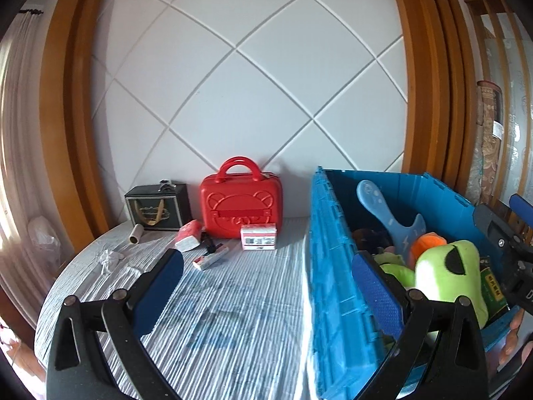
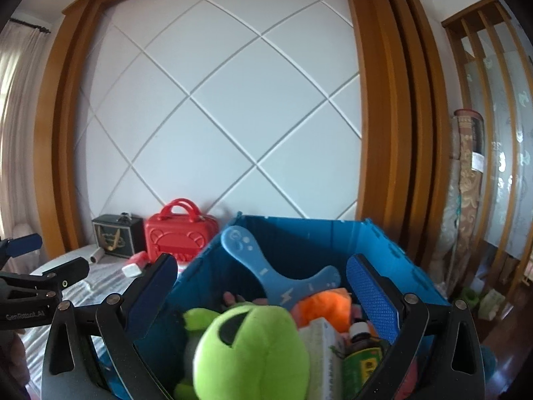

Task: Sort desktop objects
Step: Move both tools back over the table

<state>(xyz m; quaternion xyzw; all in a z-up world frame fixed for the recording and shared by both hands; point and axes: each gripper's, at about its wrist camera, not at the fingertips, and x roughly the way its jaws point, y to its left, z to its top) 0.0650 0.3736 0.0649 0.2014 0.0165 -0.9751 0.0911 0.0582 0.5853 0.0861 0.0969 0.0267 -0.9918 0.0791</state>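
A blue crate [image 1: 336, 253] stands on the table's right side, also in the right wrist view [image 2: 299, 243]. It holds a green plush frog [image 2: 250, 346], an orange plush [image 2: 326, 306], a blue paddle toy [image 2: 266, 266], a white box [image 2: 323, 343] and a dark bottle [image 2: 361, 343]. My right gripper [image 2: 266, 296] is open and empty above the crate, over the frog. My left gripper [image 1: 269, 286] is open and empty, straddling the crate's left wall. On the table lie a red-white box [image 1: 259, 237], a tissue pack [image 1: 189, 235], a small flat pack [image 1: 210, 258], a black cord [image 1: 208, 242], a cardboard roll [image 1: 136, 234] and crumpled paper [image 1: 109, 258].
A red bear-face case [image 1: 241, 200] and a black gift bag [image 1: 156, 208] stand against the white quilted wall. The round table [image 1: 216, 306] has a striped cloth; its edge curves at the left. Wooden frames flank the wall. The right gripper shows at the far right of the left wrist view [image 1: 506, 243].
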